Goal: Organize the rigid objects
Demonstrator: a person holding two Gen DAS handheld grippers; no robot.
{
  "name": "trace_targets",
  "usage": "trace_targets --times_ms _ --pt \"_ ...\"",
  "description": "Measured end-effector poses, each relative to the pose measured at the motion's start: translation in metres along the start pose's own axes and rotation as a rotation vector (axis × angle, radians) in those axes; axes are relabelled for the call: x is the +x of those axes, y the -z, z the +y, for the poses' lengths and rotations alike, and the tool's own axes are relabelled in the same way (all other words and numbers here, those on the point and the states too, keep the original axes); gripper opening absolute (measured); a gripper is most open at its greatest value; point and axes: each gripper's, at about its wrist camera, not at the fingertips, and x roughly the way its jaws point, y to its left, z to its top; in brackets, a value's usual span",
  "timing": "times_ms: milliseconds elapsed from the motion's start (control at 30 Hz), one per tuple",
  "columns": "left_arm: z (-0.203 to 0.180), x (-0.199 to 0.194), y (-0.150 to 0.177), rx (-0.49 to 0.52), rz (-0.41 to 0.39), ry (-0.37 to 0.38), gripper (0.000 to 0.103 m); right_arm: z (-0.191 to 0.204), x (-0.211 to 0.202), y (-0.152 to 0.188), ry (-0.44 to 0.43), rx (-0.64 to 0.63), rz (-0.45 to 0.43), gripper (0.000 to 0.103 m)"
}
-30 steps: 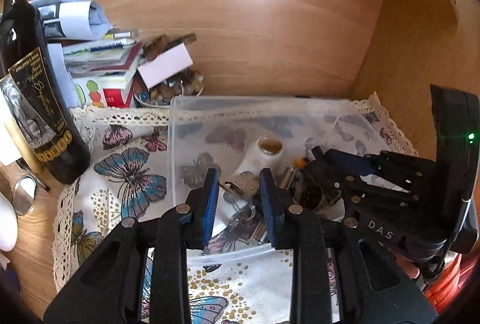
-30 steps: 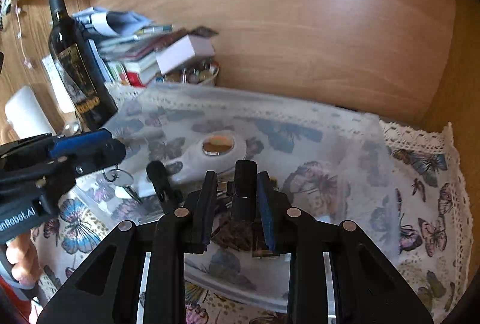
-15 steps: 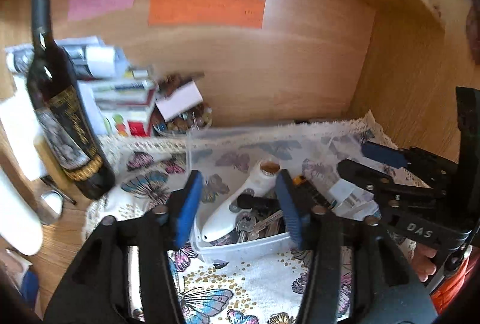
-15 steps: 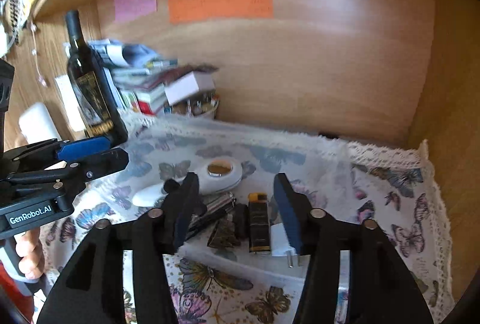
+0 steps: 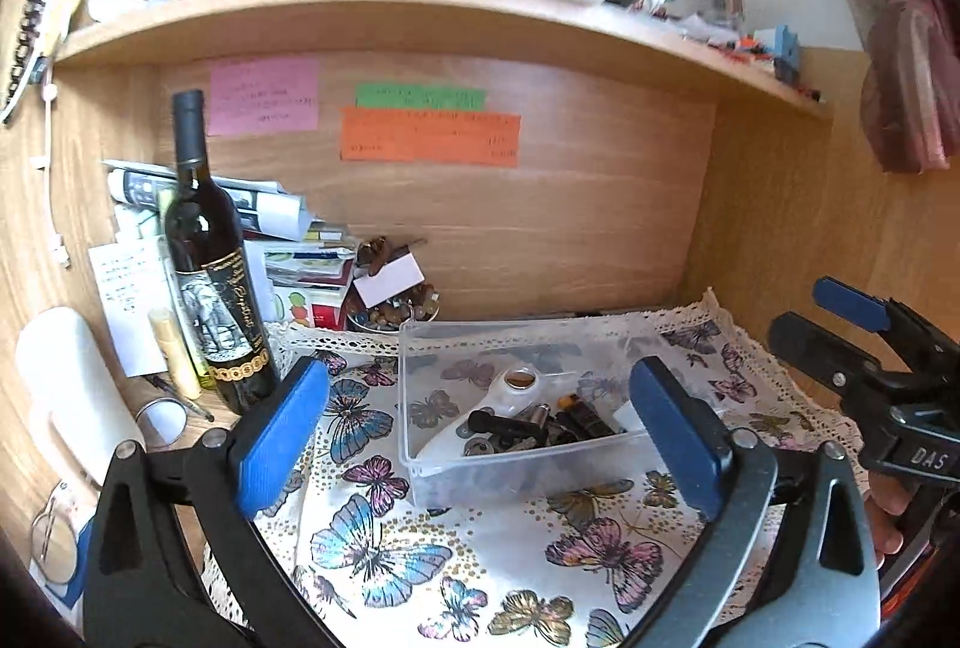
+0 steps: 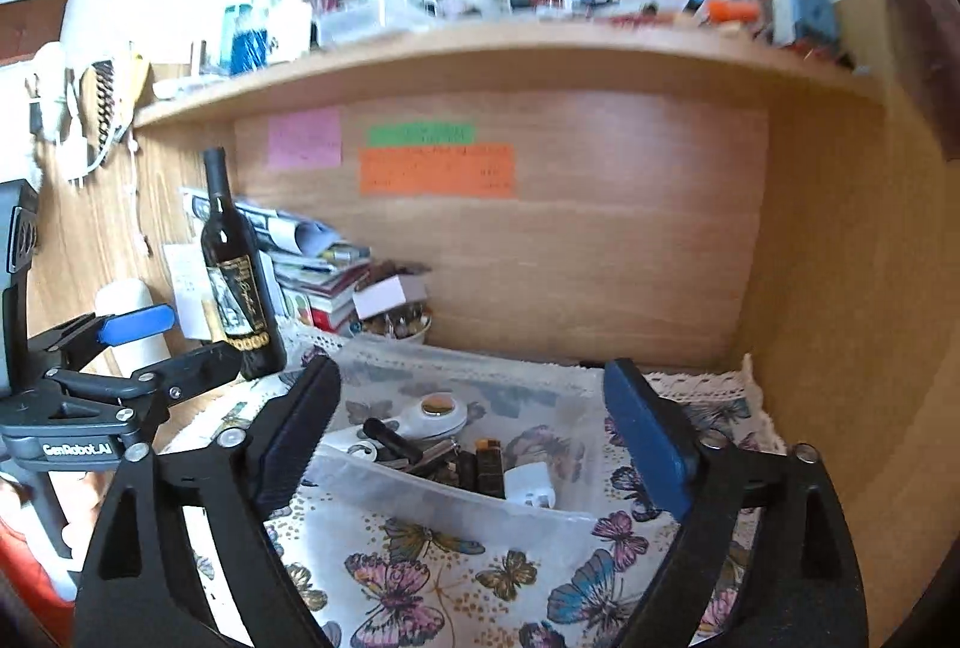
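A clear plastic box (image 5: 420, 378) stands on the butterfly cloth (image 5: 480, 558); it also shows in the right wrist view (image 6: 420, 492). In it lie a white magnifier-like tool (image 5: 510, 387), keys, a black stick, a dark lighter (image 6: 489, 462) and a white plug (image 6: 531, 486). My left gripper (image 5: 480, 438) is wide open and empty, held back above and in front of the box. My right gripper (image 6: 474, 438) is wide open and empty, also back from the box. Each gripper shows at the edge of the other's view.
A dark wine bottle (image 5: 210, 276) stands at the left by a stack of books and papers (image 5: 288, 252) and a bowl of small items (image 5: 396, 312). Wooden walls close in the back and right. A cluttered shelf (image 5: 420, 6) hangs overhead.
Both grippers have opened wide and pulled up and back out of the box. The right one let go of the dark stick-like item, which now lies in the box.
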Motion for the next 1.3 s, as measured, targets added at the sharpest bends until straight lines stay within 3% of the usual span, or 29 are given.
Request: trace_targets --times_ms 167,600,1300 --pt "-0.003 -0.022 0.001 0.005 -0.038 0.006 0.103 -0.001 -0.019 0.002 0.006 0.022 -0.039 0.103" --pt "-0.008 -0.045 0.004 0.012 -0.077 -0.001 0.103 0.001 -0.041 0.008 0.007 0.033 -0.068 0.103" --pt "-0.013 -0.048 0.002 0.027 -0.088 0.002 0.103 0.002 -0.044 0.008 0.001 0.039 -0.070 0.103"
